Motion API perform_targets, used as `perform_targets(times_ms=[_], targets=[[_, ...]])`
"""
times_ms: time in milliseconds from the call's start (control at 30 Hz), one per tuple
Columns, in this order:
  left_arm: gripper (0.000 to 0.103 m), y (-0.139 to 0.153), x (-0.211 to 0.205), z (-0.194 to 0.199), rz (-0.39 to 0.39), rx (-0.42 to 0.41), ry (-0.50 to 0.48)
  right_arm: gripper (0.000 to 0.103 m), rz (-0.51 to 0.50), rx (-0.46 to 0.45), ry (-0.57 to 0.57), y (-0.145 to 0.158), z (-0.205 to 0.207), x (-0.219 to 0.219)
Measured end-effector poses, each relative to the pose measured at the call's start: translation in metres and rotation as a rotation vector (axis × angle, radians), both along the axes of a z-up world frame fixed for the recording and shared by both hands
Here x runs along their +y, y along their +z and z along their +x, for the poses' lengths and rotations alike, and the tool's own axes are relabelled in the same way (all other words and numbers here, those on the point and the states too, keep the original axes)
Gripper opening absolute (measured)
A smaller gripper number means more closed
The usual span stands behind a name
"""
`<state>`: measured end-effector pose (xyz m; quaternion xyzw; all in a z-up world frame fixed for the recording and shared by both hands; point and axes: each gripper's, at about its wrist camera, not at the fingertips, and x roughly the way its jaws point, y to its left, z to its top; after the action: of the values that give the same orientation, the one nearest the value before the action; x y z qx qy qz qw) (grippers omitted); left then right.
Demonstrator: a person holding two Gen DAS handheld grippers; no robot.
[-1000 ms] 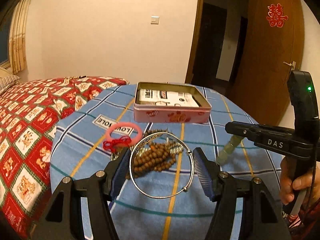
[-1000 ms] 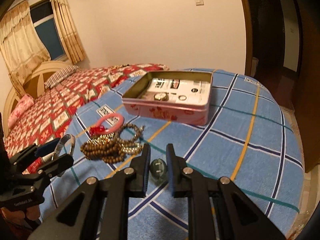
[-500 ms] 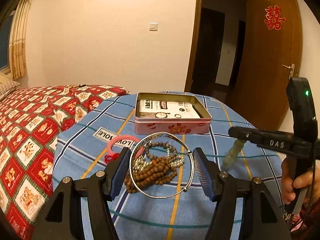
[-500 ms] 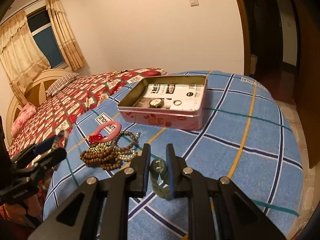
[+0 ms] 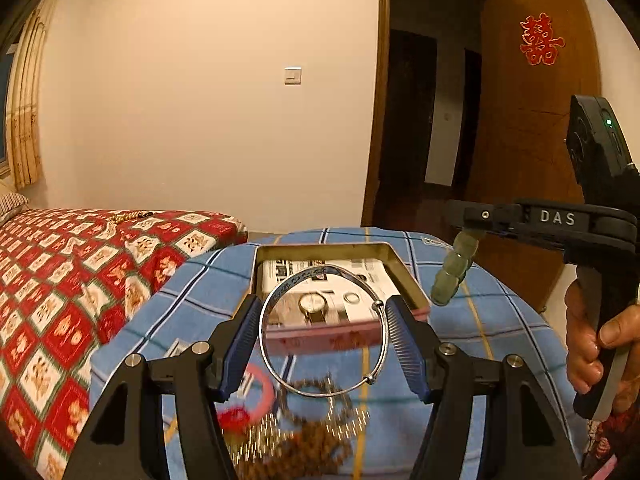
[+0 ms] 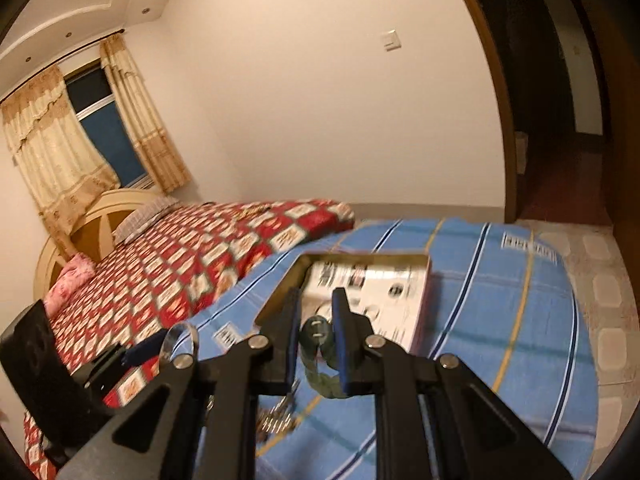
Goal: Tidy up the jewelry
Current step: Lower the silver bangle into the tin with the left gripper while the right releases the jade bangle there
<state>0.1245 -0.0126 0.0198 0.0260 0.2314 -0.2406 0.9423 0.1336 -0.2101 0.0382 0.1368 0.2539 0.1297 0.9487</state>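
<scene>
My left gripper (image 5: 323,334) is shut on a thin silver bangle (image 5: 320,390) and holds it in the air in front of the pink tin box (image 5: 394,266). The box is open and holds a watch (image 5: 313,305), a small ring (image 5: 351,298) and a printed card. My right gripper (image 6: 315,330) is shut on a green jade bead bracelet (image 6: 320,364), which hangs down from its tip; in the left wrist view the bracelet (image 5: 454,270) hangs beside the box's right side. The box (image 6: 416,280) lies just ahead of the right gripper.
A blue plaid cloth (image 5: 500,320) covers the round table. On it, below the left gripper, lie a pink ring (image 5: 262,390), a red cord charm (image 5: 234,418) and a pile of wooden and metal bead strings (image 5: 304,432). A red patterned bed (image 5: 60,288) is at the left.
Both grippers have risen off the table and moved forward toward the tin box, each carrying its piece. The bead pile and pink ring now lie lower in view.
</scene>
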Motion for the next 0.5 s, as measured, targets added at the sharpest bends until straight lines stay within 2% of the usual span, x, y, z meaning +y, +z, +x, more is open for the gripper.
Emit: perform_targets(times_ms=[167, 333, 500], targets=[[0.064, -0.009, -0.015, 0.039, -0.007, 0.022, 0.015, 0.019, 0.045, 0.026, -0.037, -0.015, 0.041, -0.009], [0.064, -0.027, -0.038, 0.066, 0.043, 0.045, 0.013, 0.019, 0.092, 0.124, -0.027, -0.045, 0.074, -0.016], [0.064, -0.040, -0.058, 0.086, 0.084, 0.065, 0.000, 0.019, 0.083, 0.191, 0.001, -0.063, 0.093, -0.016]])
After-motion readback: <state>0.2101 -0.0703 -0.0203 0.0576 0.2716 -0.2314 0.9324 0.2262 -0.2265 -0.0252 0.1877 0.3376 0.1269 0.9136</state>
